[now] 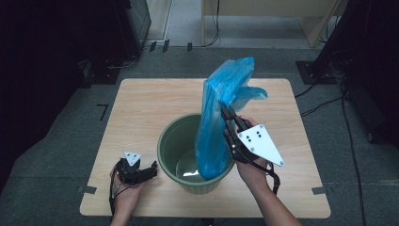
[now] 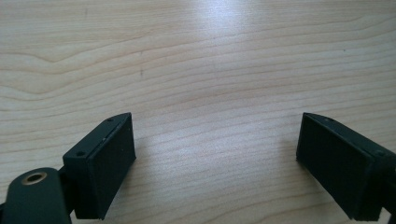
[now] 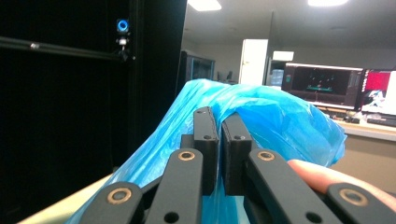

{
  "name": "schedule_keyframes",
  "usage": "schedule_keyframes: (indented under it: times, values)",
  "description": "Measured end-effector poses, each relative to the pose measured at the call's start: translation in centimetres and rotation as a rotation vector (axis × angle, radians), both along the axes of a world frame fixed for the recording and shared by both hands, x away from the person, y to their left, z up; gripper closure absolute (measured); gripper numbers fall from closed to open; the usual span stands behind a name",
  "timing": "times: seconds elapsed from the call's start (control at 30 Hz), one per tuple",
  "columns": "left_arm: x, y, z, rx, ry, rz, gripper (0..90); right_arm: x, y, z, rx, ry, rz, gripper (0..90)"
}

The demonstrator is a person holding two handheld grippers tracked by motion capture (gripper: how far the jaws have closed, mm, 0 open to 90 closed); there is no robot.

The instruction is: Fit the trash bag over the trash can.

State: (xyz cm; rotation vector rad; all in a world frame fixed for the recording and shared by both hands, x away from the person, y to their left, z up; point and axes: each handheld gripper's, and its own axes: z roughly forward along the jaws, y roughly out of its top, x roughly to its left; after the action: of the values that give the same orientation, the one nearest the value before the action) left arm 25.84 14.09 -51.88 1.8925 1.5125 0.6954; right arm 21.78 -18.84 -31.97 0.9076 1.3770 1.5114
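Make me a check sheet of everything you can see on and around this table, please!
Surface: wooden table, taped at its front corners.
Job's things: blue plastic bag hanging into the green bucket.
Clutter: nothing seen.
Grippers: right gripper shut on the bag; left gripper open, low by the bucket, holding nothing.
Cables: one trails from each gripper; more lie on the floor.
Surroundings: grey carpet, dark curtains, computer screens behind.

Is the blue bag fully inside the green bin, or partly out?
Partly out. The right gripper pinches the bag; its bottom hangs inside the bin, its top stands above the rim.
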Motion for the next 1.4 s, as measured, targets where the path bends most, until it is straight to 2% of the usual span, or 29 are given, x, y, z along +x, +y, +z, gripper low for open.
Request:
schedule_keyframes:
  times: [0.07,0.2,0.23,0.3,0.43,0.47,0.53,0.63,0.73,0.8,0.83,0.87,0.9,0.97,1.13,1.27,1.4]
  values:
    - [0.0,0.0,0.1,0.007,0.003,0.003,11.1,-0.5,-0.1,-0.5,-0.010,0.013,0.024,87.8]
    - [-0.2,0.5,0.7,-0.028,-0.032,0.023,11.7,-1.5,0.2,-1.3,-0.071,0.033,0.084,87.8]
    - [-0.3,0.6,1.1,-0.050,-0.033,0.023,11.9,-1.7,0.2,-1.5,-0.082,0.041,0.101,87.7]
    - [-0.5,0.8,2.2,-0.109,-0.061,0.023,12.0,-2.2,0.2,-1.8,-0.098,0.065,0.154,85.0]
    - [-1.2,1.1,5.3,-0.205,-0.170,0.020,12.6,-3.5,0.1,-2.3,-0.155,0.100,0.261,63.7]
    - [-1.4,1.1,6.1,-0.226,-0.202,0.024,12.8,-3.8,0.0,-2.4,-0.159,0.103,0.279,56.7]
    - [-1.9,1.0,7.5,-0.248,-0.245,0.004,13.3,-4.3,-0.1,-2.7,-0.171,0.101,0.278,38.5]
    - [-2.8,0.4,9.4,-0.279,-0.296,-0.031,14.1,-4.7,-0.8,-2.8,-0.163,0.131,0.275,32.0]
    - [-3.5,-0.4,11.2,-0.289,-0.341,-0.078,14.3,-4.5,-2.2,-3.0,-0.124,0.160,0.250,31.1]
    - [-3.9,-1.0,12.5,-0.309,-0.379,-0.108,15.4,-4.3,-3.1,-3.2,-0.095,0.179,0.234,33.2]
    - [-4.1,-1.3,13.1,-0.316,-0.396,-0.127,15.5,-4.2,-3.5,-3.3,-0.081,0.186,0.234,37.4]
    - [-4.3,-1.6,13.7,-0.316,-0.411,-0.130,17.2,-4.2,-3.8,-3.4,-0.070,0.188,0.236,45.7]
    - [-4.6,-2.0,14.4,-0.335,-0.445,-0.150,25.7,-4.2,-3.9,-3.5,-0.062,0.193,0.235,53.1]
    - [-4.9,-2.7,15.7,-0.364,-0.470,-0.198,30.9,-4.1,-3.8,-3.7,-0.077,0.201,0.215,64.6]
    - [-5.6,-5.2,18.2,-0.365,-0.524,-0.293,33.0,-3.7,-2.7,-4.0,-0.119,0.204,0.221,85.4]
    - [-5.7,-6.8,19.5,-0.368,-0.545,-0.343,33.4,-3.6,-1.8,-4.1,-0.114,0.208,0.239,90.0]
    - [-5.6,-8.0,20.1,-0.375,-0.548,-0.373,33.7,-4.0,-0.6,-4.1,-0.154,0.197,0.262,90.0]
